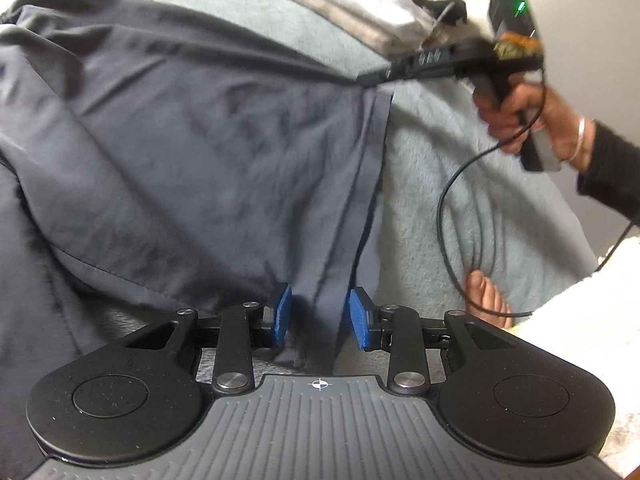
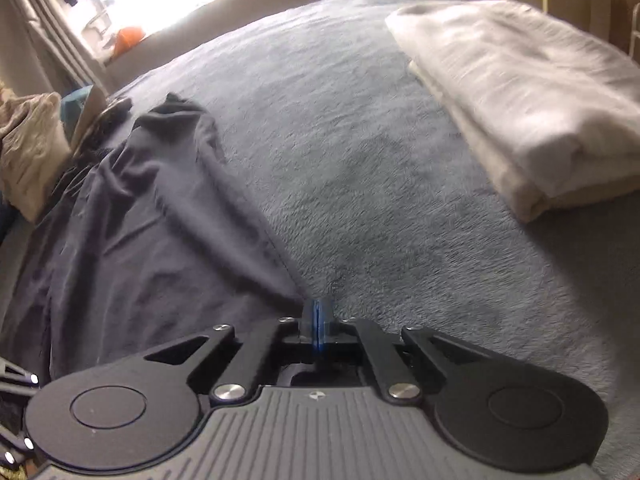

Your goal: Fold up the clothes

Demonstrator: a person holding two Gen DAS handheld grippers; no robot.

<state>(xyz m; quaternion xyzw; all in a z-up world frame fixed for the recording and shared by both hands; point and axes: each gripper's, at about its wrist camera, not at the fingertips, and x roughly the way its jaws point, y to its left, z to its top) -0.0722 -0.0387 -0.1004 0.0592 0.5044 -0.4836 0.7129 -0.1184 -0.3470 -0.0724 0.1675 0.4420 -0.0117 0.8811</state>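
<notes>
A dark navy garment [image 1: 180, 140] lies spread over a grey-blue fleece blanket [image 1: 472, 168]. A hemmed strip of it runs down between the blue pads [image 1: 282, 316] of my left gripper [image 1: 320, 316]. The jaws stand apart and do not press the cloth. At the upper right a hand [image 1: 516, 116] holds my right gripper [image 1: 366, 78], its tip pinching the garment's edge and drawing it taut. In the right wrist view the right gripper [image 2: 318, 312] has its pads together, and the navy garment [image 2: 140, 220] narrows to a point right at them.
A folded white cloth [image 2: 520, 112] lies on the blanket [image 2: 380, 140] at the right, also visible as the pale folded stack [image 1: 352, 12]. A bare foot [image 1: 486, 292] and a black cable [image 1: 444, 208] lie near my left gripper. A beige cushion [image 2: 28, 148] sits far left.
</notes>
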